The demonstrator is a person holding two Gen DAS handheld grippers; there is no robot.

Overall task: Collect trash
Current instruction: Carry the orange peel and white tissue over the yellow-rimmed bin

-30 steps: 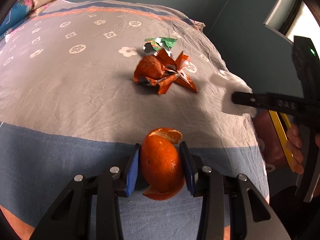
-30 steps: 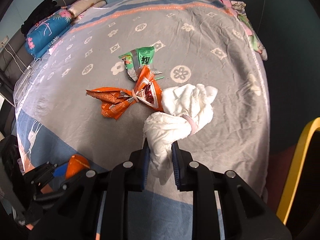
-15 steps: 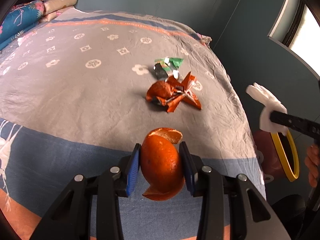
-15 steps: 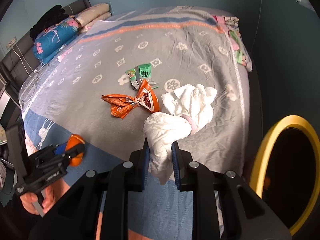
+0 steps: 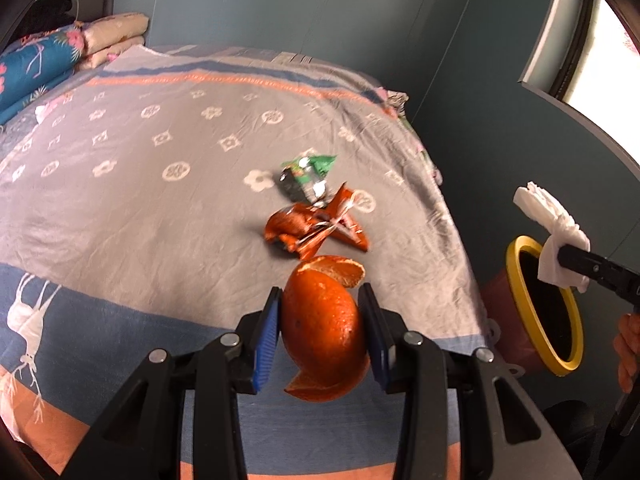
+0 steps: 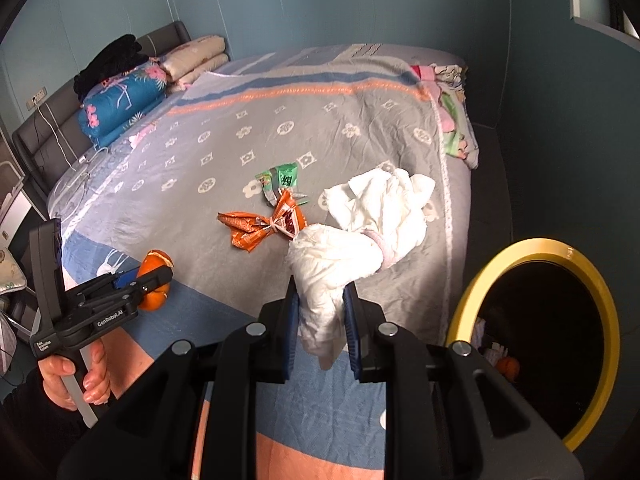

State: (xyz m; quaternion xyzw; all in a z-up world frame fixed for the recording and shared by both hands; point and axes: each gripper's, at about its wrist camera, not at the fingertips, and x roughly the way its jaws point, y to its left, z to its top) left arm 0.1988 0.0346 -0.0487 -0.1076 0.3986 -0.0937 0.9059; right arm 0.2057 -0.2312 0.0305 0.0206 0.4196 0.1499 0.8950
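1. L gripper: blue pads clamped on a piece of orange peel, one pad on each side. Peel curls open at top, pale inner side showing; a torn flap hangs below the pads. Held in the air above the blue band of the bedspread.
2. Same L gripper seen from R wrist cam at lower left, peel between its pads. Person's hand wraps the handle, dark sleeve at frame edge.
3. R gripper: pads pinched on the lower tail of a wad of white tissue. Wad bunches up beyond the fingers; a pale pinkish band rings its middle. Off the bed.
4. From L wrist cam, R gripper is at far right, tissue at its tip, up by the yellow rim of the bin. Whether over the opening or just beside it: can't tell. Fingertips hidden by the wad in this view.
5. Bin: yellow-rimmed, dark inside, beside the near corner of the bed. Something small and orange lies in it, plus pale scraps; too dim to identify.
6. Still on bedspread, mid-bed: crumpled orange wrapper, knotted in the middle; green wrapper just behind it, touching or nearly so.
7. Head of bed: folded blue floral quilt, beige pillows, dark clothing on top.
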